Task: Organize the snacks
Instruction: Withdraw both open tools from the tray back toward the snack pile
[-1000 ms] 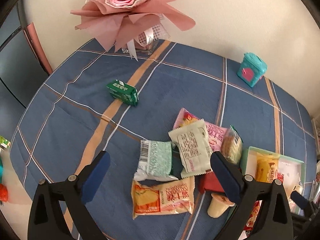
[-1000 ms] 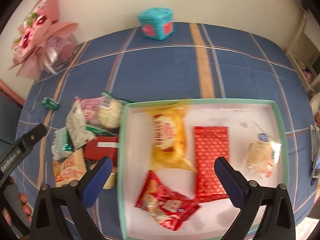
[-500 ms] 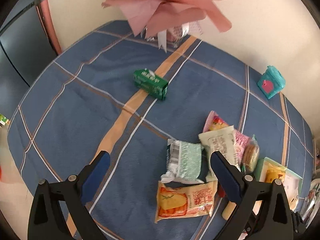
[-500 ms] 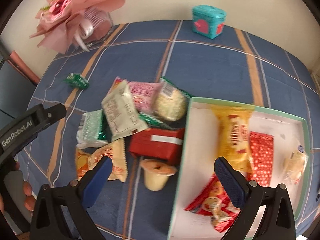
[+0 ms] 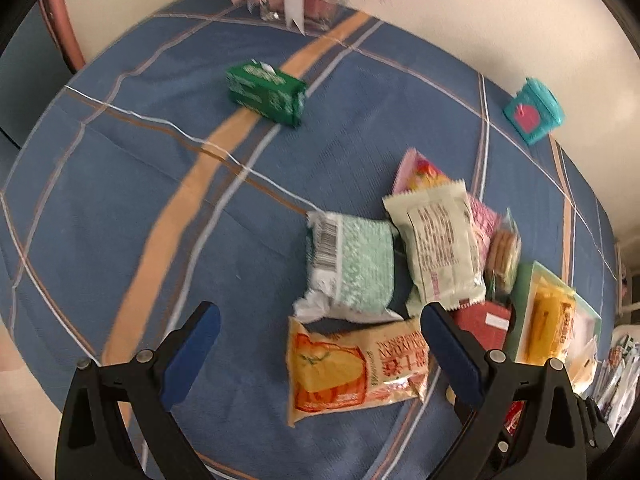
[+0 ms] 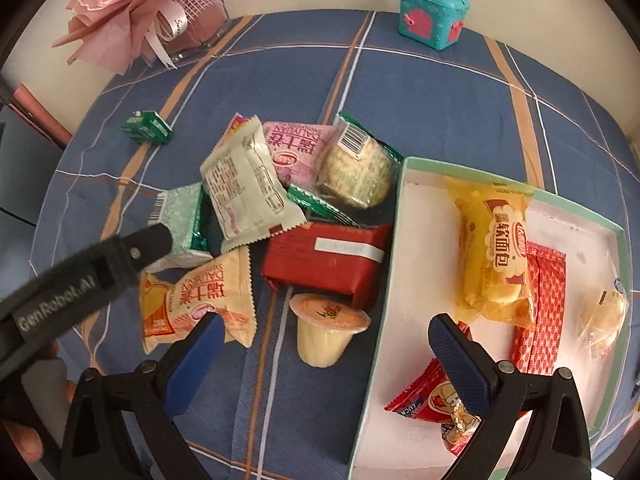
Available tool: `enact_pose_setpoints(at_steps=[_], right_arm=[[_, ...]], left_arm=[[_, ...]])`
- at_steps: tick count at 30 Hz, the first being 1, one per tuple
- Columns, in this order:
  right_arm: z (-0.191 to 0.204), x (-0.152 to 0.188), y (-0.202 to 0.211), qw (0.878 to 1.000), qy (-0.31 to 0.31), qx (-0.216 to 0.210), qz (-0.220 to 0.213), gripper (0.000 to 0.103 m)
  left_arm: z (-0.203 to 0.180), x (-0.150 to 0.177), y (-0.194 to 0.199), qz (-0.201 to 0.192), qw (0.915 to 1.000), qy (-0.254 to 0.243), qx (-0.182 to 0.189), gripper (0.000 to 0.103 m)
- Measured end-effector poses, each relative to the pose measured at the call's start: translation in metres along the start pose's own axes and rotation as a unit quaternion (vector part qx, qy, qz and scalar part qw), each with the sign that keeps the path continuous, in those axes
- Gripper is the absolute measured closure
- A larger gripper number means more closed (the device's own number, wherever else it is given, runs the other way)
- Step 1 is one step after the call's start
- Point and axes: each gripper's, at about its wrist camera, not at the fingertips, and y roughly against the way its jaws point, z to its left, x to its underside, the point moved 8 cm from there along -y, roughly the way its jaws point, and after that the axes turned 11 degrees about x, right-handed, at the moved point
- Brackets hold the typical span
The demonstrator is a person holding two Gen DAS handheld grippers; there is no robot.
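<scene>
Both the left gripper [image 5: 320,332] and the right gripper [image 6: 326,334] hover with fingers apart, gripping nothing. The loose snack pile [image 6: 280,200] lies mid-tabletop [image 6: 420,92], touching the open box [image 6: 394,216], which holds a yellow bread packet [image 6: 496,248] and red packets toward the right edge.

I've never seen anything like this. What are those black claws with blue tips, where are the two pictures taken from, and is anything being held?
They are two handheld grippers, each with a camera looking along its fingers. One picture is from the left gripper, the other from the right gripper. Both are open and hold nothing. On the blue tablecloth lies a pile of snacks: an orange packet, a red box, a jelly cup. The tray already holds a yellow bread pack.
</scene>
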Motion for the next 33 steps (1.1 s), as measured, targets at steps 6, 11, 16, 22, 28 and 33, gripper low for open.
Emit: enact_pose_setpoints(at_steps=[6, 11, 16, 22, 28, 33], right_arm=[[-0.005, 0.003, -0.002, 1.0, 0.003, 0.002, 0.005, 0.0], [-0.018, 0.007, 0.001, 1.0, -0.001, 0.004, 0.007, 0.0], [-0.026, 0.006, 0.004, 1.0, -0.014, 0.001, 0.008, 0.0], [-0.026, 0.008, 0.008, 1.0, -0.016, -0.005, 0.007, 0.0], [-0.032, 0.011, 0.014, 1.0, -0.029, -0.01, 0.005, 0.0], [-0.039, 0.019, 0.018, 0.999, -0.037, -0.012, 0.007, 0.0]], left_arm=[[-0.006, 0.012, -0.016, 0.032, 0.9993, -0.015, 0.01, 0.003], [0.0, 0.006, -0.01, 0.01, 0.9996, -0.011, -0.025, 0.003], [0.033, 0.003, -0.002, -0.007, 0.9964, 0.031, -0.078, 0.003], [0.054, 0.016, -0.008, 0.016, 0.9929, 0.053, -0.105, 0.003], [0.053, 0.032, -0.016, 0.037, 0.9925, 0.057, -0.102, 0.003], [0.051, 0.041, -0.01, 0.037, 0.9937, 0.068, -0.08, 0.003]])
